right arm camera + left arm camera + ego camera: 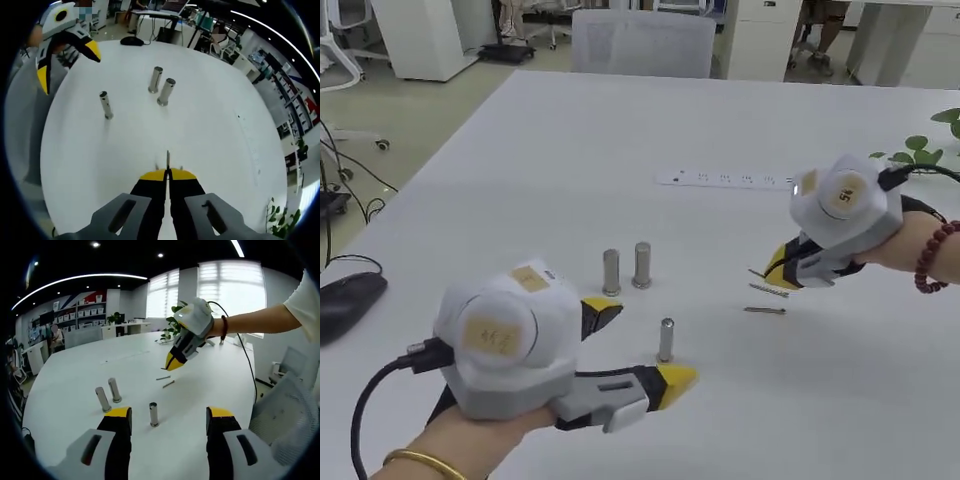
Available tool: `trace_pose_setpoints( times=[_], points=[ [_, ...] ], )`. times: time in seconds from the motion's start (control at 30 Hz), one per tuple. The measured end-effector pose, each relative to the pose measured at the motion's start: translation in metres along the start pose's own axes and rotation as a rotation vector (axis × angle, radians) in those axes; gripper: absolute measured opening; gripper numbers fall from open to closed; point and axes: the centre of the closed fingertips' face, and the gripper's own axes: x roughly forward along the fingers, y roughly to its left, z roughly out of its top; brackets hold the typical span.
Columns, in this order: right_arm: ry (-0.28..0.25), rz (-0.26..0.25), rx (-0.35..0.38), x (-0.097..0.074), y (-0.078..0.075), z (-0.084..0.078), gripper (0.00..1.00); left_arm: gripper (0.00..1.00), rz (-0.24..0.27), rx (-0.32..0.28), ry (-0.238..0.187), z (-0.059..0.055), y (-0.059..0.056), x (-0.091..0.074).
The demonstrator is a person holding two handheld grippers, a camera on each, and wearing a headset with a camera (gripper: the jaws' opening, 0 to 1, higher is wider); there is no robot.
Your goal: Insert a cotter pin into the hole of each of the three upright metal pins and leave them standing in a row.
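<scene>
Head view: the left gripper (640,345) is at the lower left of the frame, jaws released and spread wide, holding nothing. One pin (666,340) stands upright on the table (570,150) in the gap between the yellow jaw tips and touches neither. Two more pins (611,272) stand upright side by side just above it, near the centre, close but apart. The right gripper (778,272) is at the right of the frame, tips angled down toward the table. Two loose cotter pins (764,310) lie flat just below those tips. A power strip (725,180) lies above the centre.

Right gripper view: the jaws are clenched on a cotter pin (168,159), which projects from the tips at lower centre. All three pins stand upright in the upper half of the frame. The left gripper is at upper left, open.

Left gripper view: the lone pin stands at lower centre between the open jaws. The loose cotter pins lie above it, below the right gripper.
</scene>
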Motion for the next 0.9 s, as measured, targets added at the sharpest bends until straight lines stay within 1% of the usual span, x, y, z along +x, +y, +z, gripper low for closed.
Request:
trace_pose_setpoints(
  times=[0.1, 0.17, 0.23, 0.5, 0.7, 0.87, 0.9],
  points=[
    [-0.024, -0.001, -0.025, -0.007, 0.008, 0.007, 0.02, 0.56, -0.009, -0.021, -0.006, 0.003, -0.001, 0.001],
    [-0.030, -0.003, -0.034, -0.011, 0.012, 0.009, 0.02, 0.55, -0.016, -0.026, -0.009, 0.005, -0.003, 0.001],
    [-0.046, -0.003, -0.037, -0.011, 0.007, 0.009, 0.02, 0.53, -0.024, -0.028, -0.009, 0.007, -0.005, 0.002],
    [-0.098, -0.016, -0.058, -0.022, 0.029, 0.022, 0.02, 0.47, -0.065, -0.053, -0.010, 0.012, -0.012, 0.009],
    [-0.144, -0.012, -0.082, -0.025, 0.046, 0.033, 0.02, 0.39, -0.089, -0.112, -0.003, 0.014, -0.014, 0.017],
    [-0.166, -0.005, -0.112, -0.027, 0.061, 0.042, 0.02, 0.34, -0.103, -0.163, 0.005, 0.014, -0.014, 0.021],
    [-0.169, -0.002, -0.116, -0.028, 0.063, 0.044, 0.02, 0.34, -0.106, -0.165, 0.006, 0.014, -0.015, 0.021]
  ],
)
